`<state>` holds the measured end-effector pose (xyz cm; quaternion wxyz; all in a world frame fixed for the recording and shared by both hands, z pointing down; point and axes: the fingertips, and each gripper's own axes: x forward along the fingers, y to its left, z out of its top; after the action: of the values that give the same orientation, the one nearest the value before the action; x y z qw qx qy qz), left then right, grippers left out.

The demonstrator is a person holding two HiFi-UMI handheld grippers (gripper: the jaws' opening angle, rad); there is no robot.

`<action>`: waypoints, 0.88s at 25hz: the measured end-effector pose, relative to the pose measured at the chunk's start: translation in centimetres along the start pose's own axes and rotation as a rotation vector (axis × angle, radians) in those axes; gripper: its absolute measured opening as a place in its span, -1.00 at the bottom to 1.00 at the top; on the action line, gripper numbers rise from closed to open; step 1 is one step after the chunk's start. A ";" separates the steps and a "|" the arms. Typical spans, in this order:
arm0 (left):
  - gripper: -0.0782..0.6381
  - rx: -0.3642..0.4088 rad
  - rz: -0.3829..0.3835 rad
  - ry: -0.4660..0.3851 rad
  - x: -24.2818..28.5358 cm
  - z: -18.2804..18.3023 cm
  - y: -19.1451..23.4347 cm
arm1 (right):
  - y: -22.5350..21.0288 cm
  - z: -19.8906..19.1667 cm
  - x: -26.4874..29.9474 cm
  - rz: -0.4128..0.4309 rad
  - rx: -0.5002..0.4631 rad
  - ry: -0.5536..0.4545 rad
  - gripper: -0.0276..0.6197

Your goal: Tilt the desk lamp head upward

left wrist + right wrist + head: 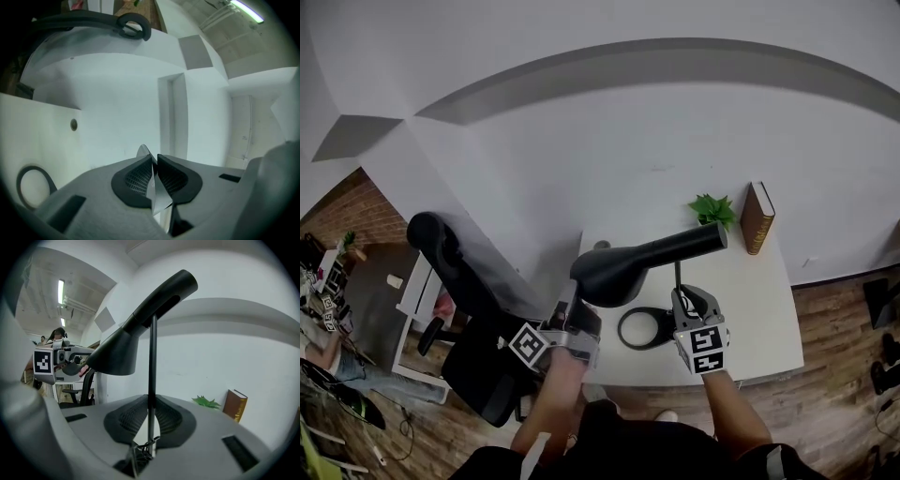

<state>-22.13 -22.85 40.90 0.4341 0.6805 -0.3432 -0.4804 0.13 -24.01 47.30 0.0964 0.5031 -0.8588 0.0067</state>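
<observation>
White bench (759, 309) carrying desk lamp (675, 251) near front edge. Black lamp head (614, 274) sitting tilted, wide end lower. Left tongs (154, 164) pinching head's thin rim. Right tongs (151, 401) clamping upright lamp stem (152, 362).

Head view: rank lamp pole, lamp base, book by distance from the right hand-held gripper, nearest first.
1. lamp pole: clamped between the jaws of the right hand-held gripper.
2. lamp base: on the desk, just left of that gripper.
3. book: standing at the desk's far right corner.
</observation>
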 end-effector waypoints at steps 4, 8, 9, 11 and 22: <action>-0.68 0.102 0.002 0.015 0.5 0.7 -1.3 | -0.1 0.0 0.1 0.000 0.001 -0.001 -0.80; -0.68 0.189 -0.014 0.024 1.2 1.4 -3.2 | -0.1 0.0 0.1 0.007 -0.003 0.001 -0.80; -0.68 0.211 -0.021 0.023 1.4 1.6 -3.8 | -0.1 0.0 0.1 0.010 -0.004 0.002 -0.80; -0.68 0.256 -0.032 0.023 1.7 2.0 -4.6 | -0.1 0.0 0.2 0.018 -0.007 0.005 -0.80; -0.66 0.479 -0.021 0.074 4.0 2.6 -8.2 | -0.3 -0.1 0.4 0.040 -0.017 0.030 -0.80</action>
<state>-23.00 -23.93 31.47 0.2678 0.7846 -0.4241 -0.3645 0.17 -24.51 47.42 0.1131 0.4849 -0.8672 0.0089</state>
